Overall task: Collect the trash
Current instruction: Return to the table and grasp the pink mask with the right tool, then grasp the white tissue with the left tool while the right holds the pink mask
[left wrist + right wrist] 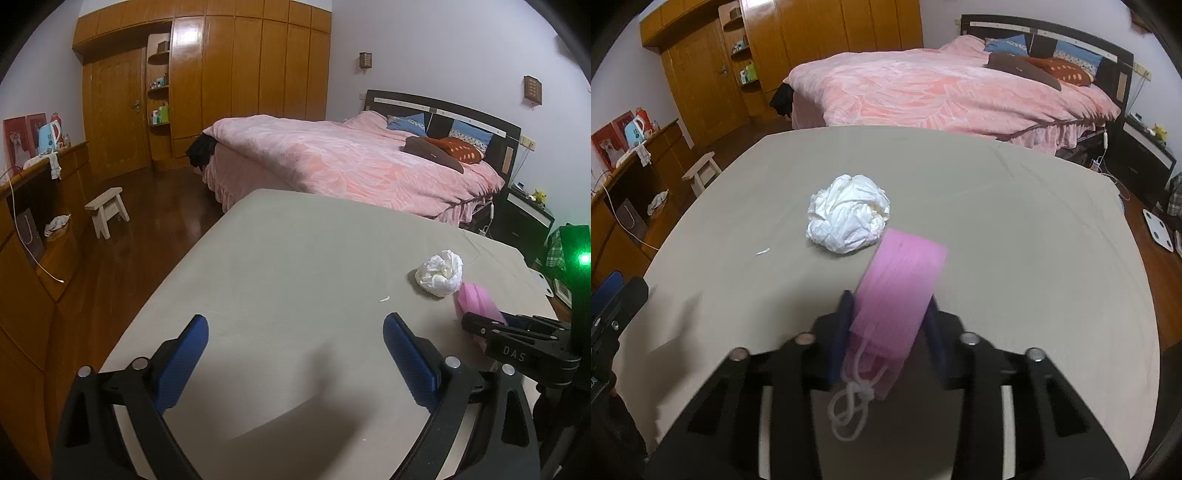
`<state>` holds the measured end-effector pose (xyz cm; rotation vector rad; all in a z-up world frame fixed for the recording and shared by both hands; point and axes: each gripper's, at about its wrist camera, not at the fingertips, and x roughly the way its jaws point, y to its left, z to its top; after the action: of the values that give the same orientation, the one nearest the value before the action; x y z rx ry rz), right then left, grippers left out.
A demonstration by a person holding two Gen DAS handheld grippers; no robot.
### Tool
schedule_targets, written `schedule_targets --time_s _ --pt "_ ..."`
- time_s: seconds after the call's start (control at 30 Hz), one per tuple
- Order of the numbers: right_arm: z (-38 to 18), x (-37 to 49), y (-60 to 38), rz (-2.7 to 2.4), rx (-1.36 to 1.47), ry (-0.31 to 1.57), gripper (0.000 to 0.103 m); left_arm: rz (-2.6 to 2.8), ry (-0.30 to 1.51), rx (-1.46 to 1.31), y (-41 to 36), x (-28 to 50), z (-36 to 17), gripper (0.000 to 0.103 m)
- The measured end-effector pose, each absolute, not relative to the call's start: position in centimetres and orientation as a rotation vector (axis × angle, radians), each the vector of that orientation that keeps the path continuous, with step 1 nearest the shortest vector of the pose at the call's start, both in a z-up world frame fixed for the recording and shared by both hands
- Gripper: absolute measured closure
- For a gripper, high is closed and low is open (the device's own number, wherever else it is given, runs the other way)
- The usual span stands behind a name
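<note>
— While I look through the right wrist view, what do you make of the right tool [890,306]?

— It is clamped on a pink face mask [899,291]. I see both blue pads pressing its sides, and the white ear loop [851,410] dangles below them. The mask sticks up and forward out of the grip, above the grey surface [1015,240].

— And the other trash?

— A crumpled white tissue wad [847,218] sits on the surface just beyond the mask's far end, near it; I cannot tell whether they touch. A tiny white scrap [762,252] lies to its left, apart from it.

— My left tool [295,332]?

— Its fingers stand wide apart with nothing between them, only bare surface [295,266]. From that side I see the wad [439,273] off to the right, with the pink mask [478,302] and right tool [517,332] just beside it.

— Background?

— A bed [942,85] with pink bedding lies behind.
</note>
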<state>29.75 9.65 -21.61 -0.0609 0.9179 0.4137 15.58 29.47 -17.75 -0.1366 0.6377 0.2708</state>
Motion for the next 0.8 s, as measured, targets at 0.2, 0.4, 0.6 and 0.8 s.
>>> schedule_targets --time_s 0.2,0.4,0.6,0.8 --pt "-21.3 29.7 8.4 0.431 -0.022 0.913 0.091 0.255 0.638 -0.129 28.8 16.2 -17.3 0.009" --pt "-20.5 30.1 6.3 0.410 -0.016 0.887 0.092 0.218 0.629 -0.103 26.8 17.5 -16.7 0.010" --pt "-19.4 31.6 3.7 0.370 -0.013 0.861 0.092 0.169 0.612 -0.083 24.8 20.4 -15.9 0.010" --pt "-18.8 34.1 1.1 0.327 -0.016 0.848 0.092 0.105 0.618 -0.061 22.0 24.5 -16.2 0.010"
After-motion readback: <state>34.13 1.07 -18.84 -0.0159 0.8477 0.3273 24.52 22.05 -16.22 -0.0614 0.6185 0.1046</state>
